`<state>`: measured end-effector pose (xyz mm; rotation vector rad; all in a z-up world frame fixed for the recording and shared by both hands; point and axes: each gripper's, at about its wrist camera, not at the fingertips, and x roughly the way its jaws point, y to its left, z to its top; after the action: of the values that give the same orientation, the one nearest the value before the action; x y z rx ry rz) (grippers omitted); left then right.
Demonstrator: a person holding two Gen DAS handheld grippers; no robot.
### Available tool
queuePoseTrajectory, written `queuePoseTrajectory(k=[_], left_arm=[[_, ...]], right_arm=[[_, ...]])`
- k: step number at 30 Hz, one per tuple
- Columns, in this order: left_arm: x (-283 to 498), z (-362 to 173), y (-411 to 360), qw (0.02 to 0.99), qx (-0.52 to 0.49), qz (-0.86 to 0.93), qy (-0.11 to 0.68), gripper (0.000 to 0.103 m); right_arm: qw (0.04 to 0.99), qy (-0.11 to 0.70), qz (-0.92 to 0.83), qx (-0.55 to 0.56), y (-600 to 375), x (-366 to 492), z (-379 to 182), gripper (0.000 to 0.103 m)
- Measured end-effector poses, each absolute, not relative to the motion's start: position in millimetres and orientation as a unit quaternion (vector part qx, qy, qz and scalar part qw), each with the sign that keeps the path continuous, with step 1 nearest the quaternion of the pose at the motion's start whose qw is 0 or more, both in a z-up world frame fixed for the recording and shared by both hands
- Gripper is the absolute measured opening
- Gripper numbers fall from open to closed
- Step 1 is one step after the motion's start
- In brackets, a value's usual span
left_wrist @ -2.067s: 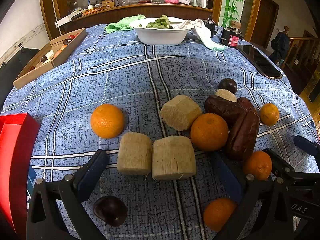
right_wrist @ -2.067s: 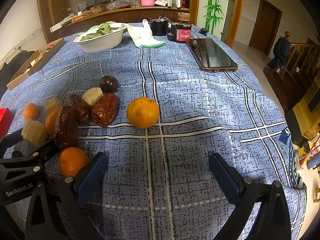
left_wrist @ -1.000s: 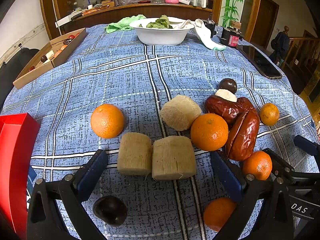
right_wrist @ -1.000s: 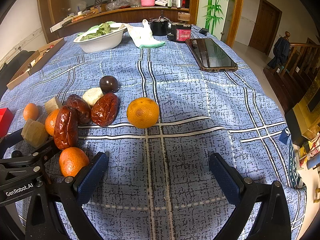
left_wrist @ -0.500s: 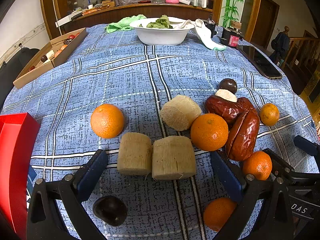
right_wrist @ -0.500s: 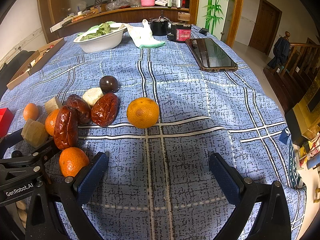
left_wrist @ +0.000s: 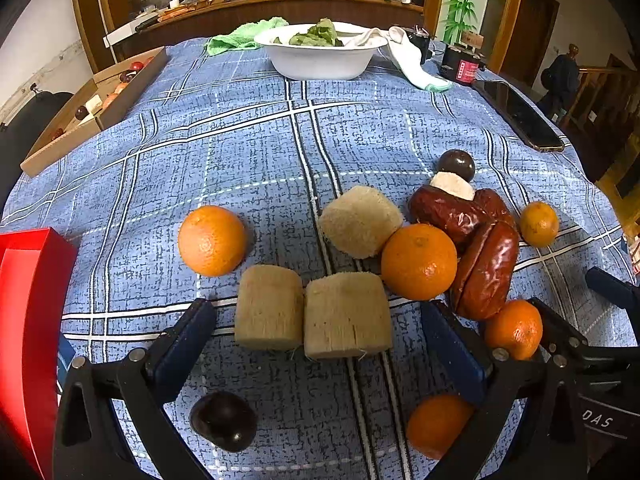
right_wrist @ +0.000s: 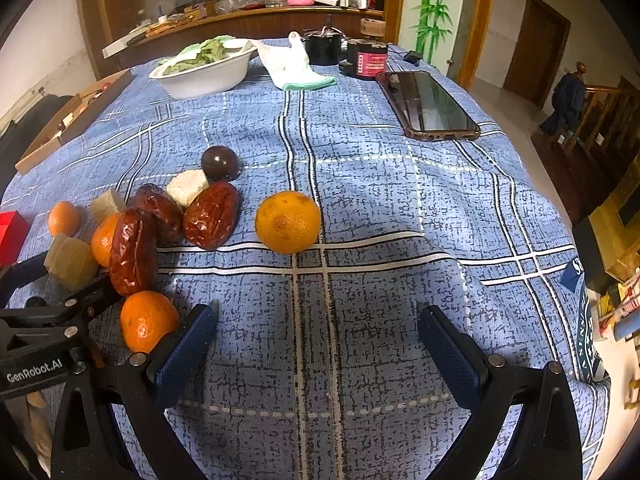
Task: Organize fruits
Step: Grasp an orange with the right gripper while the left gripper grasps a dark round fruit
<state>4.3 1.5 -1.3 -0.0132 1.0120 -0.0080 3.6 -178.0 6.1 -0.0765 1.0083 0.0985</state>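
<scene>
Fruits lie on a blue plaid tablecloth. In the left wrist view, two tan sugarcane chunks sit just ahead of my open, empty left gripper, with a third chunk behind. Several oranges, red dates and dark round fruits lie around. My right gripper is open and empty over bare cloth; an orange lies ahead of it and another by its left finger.
A white bowl of greens and a cloth stand at the far end. A phone lies far right. A cardboard box is at the left edge, a red box near left.
The dates and the small white piece shifted slightly about two seconds ago. Both grippers have stayed still and open.
</scene>
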Motion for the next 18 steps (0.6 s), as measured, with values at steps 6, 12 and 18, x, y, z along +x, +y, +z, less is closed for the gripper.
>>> queuePoseTrajectory(k=[6,12,18], left_arm=[[-10.7,10.2,12.7,0.883,-0.032,-0.019,0.468,0.095],[-74.4,89.5,59.4,0.939,-0.062,-0.006,0.337,0.096],[-143.6,164.6,107.2,0.98,-0.056,0.051,0.186,0.103]], right_arm=[[0.873,0.482,0.056,-0.044,-177.3,-2.1,6.4,0.102],[0.877,0.474,0.068,-0.04,-179.2,-7.0,9.2,0.1],[0.91,0.401,0.096,-0.048,-171.1,-44.3,53.7,0.078]])
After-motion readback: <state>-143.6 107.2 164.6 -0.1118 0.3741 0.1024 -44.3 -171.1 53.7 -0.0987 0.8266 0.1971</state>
